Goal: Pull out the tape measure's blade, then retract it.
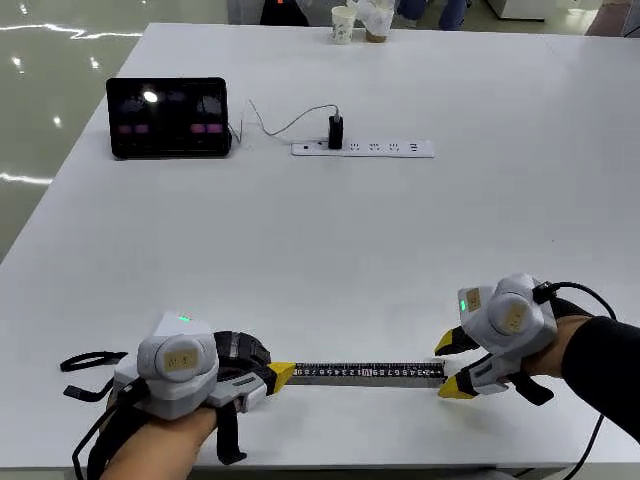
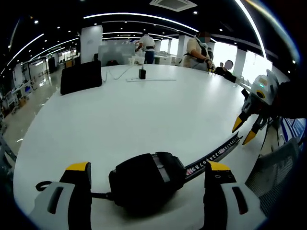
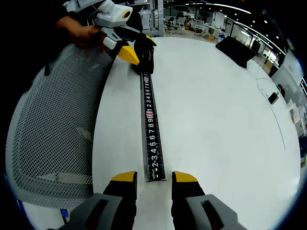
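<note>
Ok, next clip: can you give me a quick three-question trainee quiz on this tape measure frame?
1. True or false: the tape measure's blade is fully wound inside its case.
2. Where on the white table does the blade's free end lie? A. between the open tips of the right tongs; B. curled under the case; C. past the table's far edge.
3. Fill in: the black case sits between the jaws of the ___ tongs.

Key: 1 false, the numbered blade stretches out across the table. 2 A. 3 left: the left tongs stand either side of the case.
</note>
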Demonstrator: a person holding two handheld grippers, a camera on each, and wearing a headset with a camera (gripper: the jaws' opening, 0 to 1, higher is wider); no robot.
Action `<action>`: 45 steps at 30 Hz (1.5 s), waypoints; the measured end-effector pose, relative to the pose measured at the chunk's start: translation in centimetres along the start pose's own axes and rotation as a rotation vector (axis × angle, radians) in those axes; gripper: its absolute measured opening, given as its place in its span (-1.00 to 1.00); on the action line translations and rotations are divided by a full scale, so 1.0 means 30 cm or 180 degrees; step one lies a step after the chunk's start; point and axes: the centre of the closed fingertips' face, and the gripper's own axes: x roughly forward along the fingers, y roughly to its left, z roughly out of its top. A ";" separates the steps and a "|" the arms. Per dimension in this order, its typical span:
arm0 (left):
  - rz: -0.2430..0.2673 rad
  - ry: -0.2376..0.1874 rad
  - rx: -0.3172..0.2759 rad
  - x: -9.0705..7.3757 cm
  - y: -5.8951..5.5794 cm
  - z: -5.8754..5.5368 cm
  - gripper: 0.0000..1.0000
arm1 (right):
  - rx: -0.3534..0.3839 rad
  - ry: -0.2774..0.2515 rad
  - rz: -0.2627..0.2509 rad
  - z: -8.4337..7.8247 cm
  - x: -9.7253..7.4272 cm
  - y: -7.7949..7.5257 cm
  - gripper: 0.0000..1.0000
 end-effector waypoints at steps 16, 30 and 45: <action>-0.0030 0.0027 -0.0018 -0.004 -0.006 -0.002 0.70 | -0.0190 0.0161 0.0029 -0.016 0.022 -0.008 -0.75; 0.0048 0.0035 -0.0147 -0.001 0.015 0.005 0.41 | -0.0044 0.0458 0.0048 -0.016 0.026 -0.018 -0.78; 0.0082 0.0078 0.0098 0.007 0.007 -0.005 0.20 | 0.0159 0.0436 -0.0012 -0.018 0.029 -0.016 -0.78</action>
